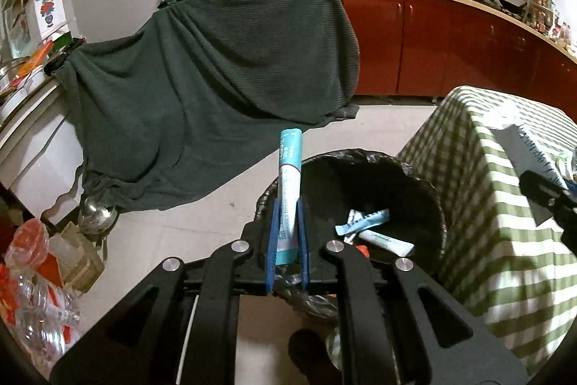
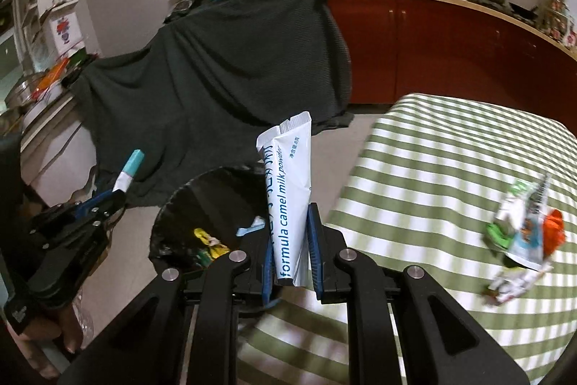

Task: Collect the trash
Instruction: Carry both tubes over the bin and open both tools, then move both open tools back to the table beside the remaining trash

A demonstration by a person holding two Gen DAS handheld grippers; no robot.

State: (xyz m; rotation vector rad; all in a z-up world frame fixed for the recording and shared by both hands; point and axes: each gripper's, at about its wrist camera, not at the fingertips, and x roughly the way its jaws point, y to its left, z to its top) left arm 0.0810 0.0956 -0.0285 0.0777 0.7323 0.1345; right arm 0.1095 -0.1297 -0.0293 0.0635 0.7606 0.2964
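My left gripper (image 1: pixel 287 210) is shut on a thin teal-and-white sachet (image 1: pixel 289 168) that sticks up over the near rim of a black-lined trash bin (image 1: pixel 429 190). Several sachets (image 1: pixel 364 222) lie inside the bin. My right gripper (image 2: pixel 290 215) is shut on a white camel milk powder sachet (image 2: pixel 290 183), held upright between the bin (image 2: pixel 173 204) and the green-striped table (image 2: pixel 432 139). In the right wrist view the left gripper (image 2: pixel 119 192) with its sachet (image 2: pixel 130 168) shows at the left. A heap of crumpled wrappers (image 2: pixel 523 233) lies on the table.
A dark green cloth (image 1: pixel 216 78) drapes over furniture behind the bin. Red cabinets (image 1: pixel 450 42) with pots on the counter run along the back. Plastic bottles and boxes (image 1: pixel 39 269) crowd the floor at the left. A hand (image 2: pixel 39 345) holds the left gripper.
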